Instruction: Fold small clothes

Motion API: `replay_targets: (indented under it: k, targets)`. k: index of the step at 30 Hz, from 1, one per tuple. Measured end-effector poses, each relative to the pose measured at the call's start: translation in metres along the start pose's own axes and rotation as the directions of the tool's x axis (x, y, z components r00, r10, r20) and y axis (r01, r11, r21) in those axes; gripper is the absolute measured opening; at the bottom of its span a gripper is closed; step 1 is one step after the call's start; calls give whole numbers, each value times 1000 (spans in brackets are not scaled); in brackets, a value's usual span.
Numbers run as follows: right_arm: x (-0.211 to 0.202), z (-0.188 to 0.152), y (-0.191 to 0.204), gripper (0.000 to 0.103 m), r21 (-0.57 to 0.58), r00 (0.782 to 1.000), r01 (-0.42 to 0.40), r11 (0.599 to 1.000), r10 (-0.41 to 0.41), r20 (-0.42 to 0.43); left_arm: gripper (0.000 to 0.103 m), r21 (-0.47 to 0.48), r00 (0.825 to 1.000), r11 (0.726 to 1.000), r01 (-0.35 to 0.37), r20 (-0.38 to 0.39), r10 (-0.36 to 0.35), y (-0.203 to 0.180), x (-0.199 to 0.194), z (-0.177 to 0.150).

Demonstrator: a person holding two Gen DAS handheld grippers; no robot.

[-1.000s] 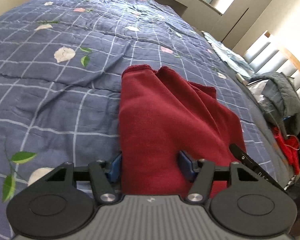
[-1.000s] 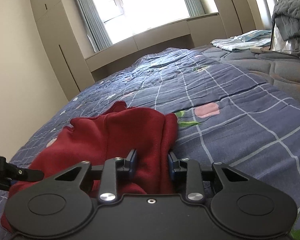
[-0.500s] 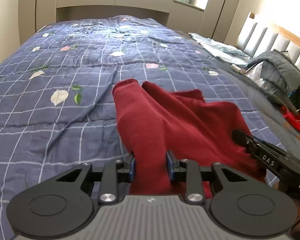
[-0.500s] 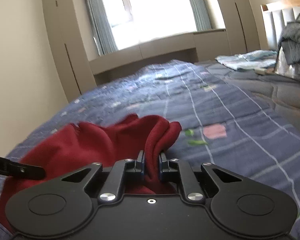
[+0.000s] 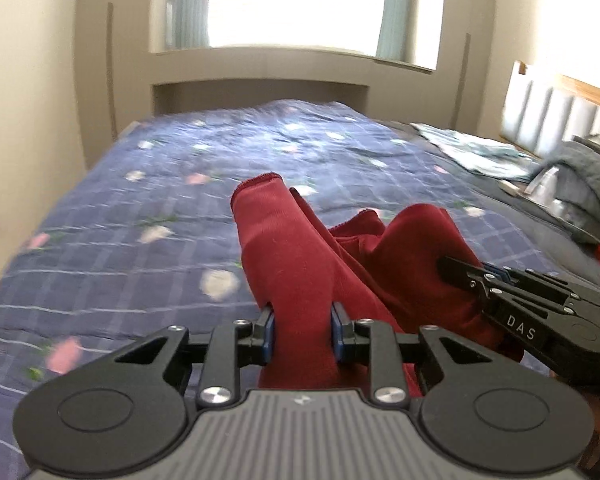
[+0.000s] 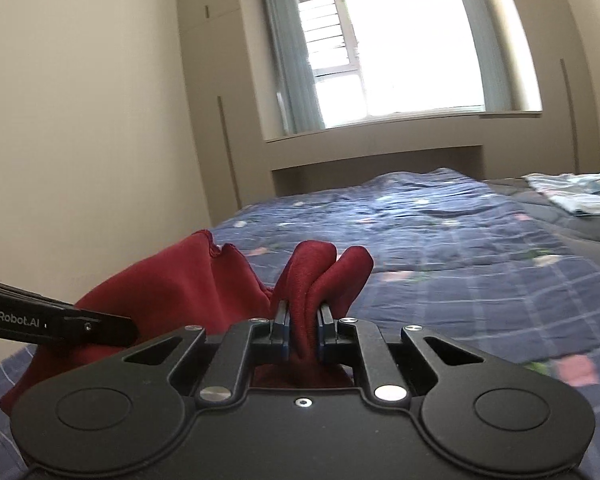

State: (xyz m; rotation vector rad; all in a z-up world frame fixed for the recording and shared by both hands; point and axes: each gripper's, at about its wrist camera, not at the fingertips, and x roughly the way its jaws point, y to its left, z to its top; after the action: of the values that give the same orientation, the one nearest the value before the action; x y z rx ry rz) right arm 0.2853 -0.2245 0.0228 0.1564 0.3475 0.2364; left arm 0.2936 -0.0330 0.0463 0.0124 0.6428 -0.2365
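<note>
Left wrist: both grippers [image 5: 302, 334] gripping garment [image 5: 296, 256].

- The left gripper [image 5: 302, 334] points somewhat downward, its fingers [image 5: 266, 334] drawn in on a fold of red cloth [image 5: 300, 264]; the jaws have just been closing.
- The right gripper [image 6: 303, 334] points nearer level, fingers [image 6: 281, 332] nearly together, pinching a bunched fold of the same cloth.
- The grippers sit near each other.
</note>
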Motion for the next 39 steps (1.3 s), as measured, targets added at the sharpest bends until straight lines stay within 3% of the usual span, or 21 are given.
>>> replay_targets:
  k: [6, 11, 18, 22, 27, 29, 33, 35, 37, 39]
  targets:
    - [43, -2, 43, 12, -10, 997, -72, 997, 72, -34, 29, -39, 995, 995, -96, -8, 96, 45, -2, -8]
    - [65, -12, 62, 12, -11, 993, -86, 996, 85, -88, 29, -77, 991, 989, -127, -44, 124, 73, 4, -26]
    - [75, -33, 52, 13, 48, 987, 0, 999, 7, -159, 33, -132, 987, 983, -128, -114, 113, 97, 19, -54]
    - [76, -40, 40, 14, 111, 981, 20, 994, 1, -193, 37, -171, 986, 978, -122, -133, 100, 108, 24, -62]
    - [81, -44, 40, 21, 98, 974, 54, 994, -31, -223, 49, -167, 983, 975, -144, -140, 121, 109, 26, -64]
    - [81, -44, 38, 27, 111, 972, 62, 992, -35, -232, 50, -157, 982, 976, -152, -140, 130, 108, 24, -63]
    - [80, -44, 31, 46, 137, 969, 89, 987, -54, -242, 74, -148, 976, 972, -184, -143, 163, 104, 19, -61]
    - [76, -44, 28, 57, 149, 969, 98, 984, -60, -241, 82, -152, 976, 970, -190, -140, 169, 104, 16, -61]
    - [71, -43, 26, 77, 156, 969, 106, 982, -67, -238, 87, -162, 976, 968, -191, -136, 170, 103, 11, -61]
    - [64, -43, 25, 84, 159, 973, 97, 983, -60, -223, 91, -170, 977, 966, -193, -126, 173, 103, 6, -61]
